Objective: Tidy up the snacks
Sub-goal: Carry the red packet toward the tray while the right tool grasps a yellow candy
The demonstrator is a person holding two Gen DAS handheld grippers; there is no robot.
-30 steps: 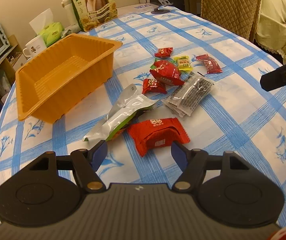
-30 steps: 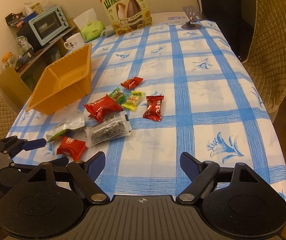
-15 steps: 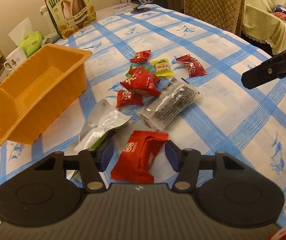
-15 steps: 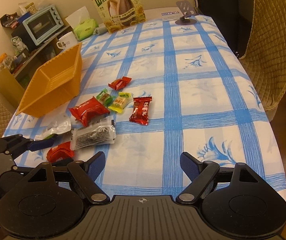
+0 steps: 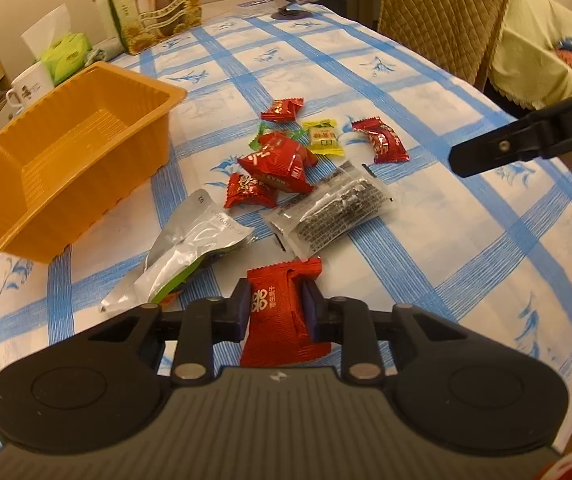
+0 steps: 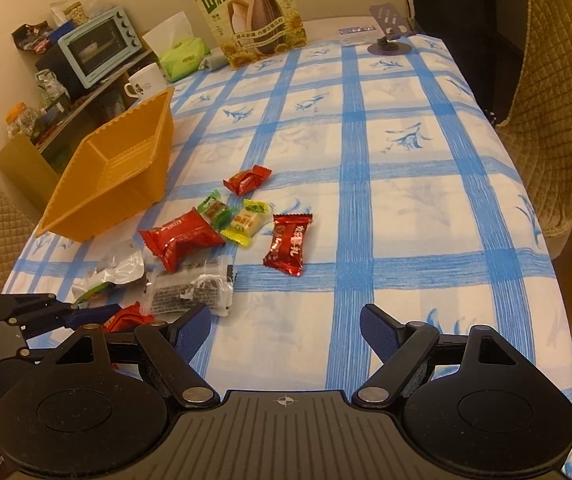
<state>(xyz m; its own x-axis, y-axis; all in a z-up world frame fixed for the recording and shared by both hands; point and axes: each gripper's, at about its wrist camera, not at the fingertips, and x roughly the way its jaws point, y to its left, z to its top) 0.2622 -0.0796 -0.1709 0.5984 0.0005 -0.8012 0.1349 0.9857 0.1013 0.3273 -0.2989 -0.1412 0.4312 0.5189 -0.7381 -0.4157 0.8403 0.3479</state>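
Snacks lie in a loose cluster on the blue-checked tablecloth point(image 6: 406, 216), all to the right of the orange tray point(image 5: 69, 160), which sits empty. Nearest the tray: a silver pouch point(image 5: 189, 248), partly crumpled, just off the tray's near corner. Right of the pouch: a small red candy point(image 5: 247, 191) and, touching it, a larger red packet point(image 5: 281, 162); a green wrapper point(image 6: 214, 210) pokes out from behind that packet. Beyond these, farther from the tray: another red candy point(image 5: 282, 109). Next right: a yellow candy point(image 5: 323, 137), then a clear pack of dark seeds point(image 5: 332, 210) lying at a slant. Farthest from the tray: a dark red candy point(image 5: 382, 141).

Left gripper point(image 5: 275, 306): jaws have just been closing and now clamp a red packet with gold print point(image 5: 281, 316), pads pressed on both its sides; the packet sits nearer the camera than the pouch, on the tray's right.

Right gripper point(image 6: 286, 332): jaws spread wide, nothing between them, over bare cloth well right of the tray.

Behind the tray, at the table's far edge: a mug point(image 6: 145, 82), a tissue pack point(image 6: 183, 58), a big sunflower-seed bag point(image 6: 251, 16) standing upright.
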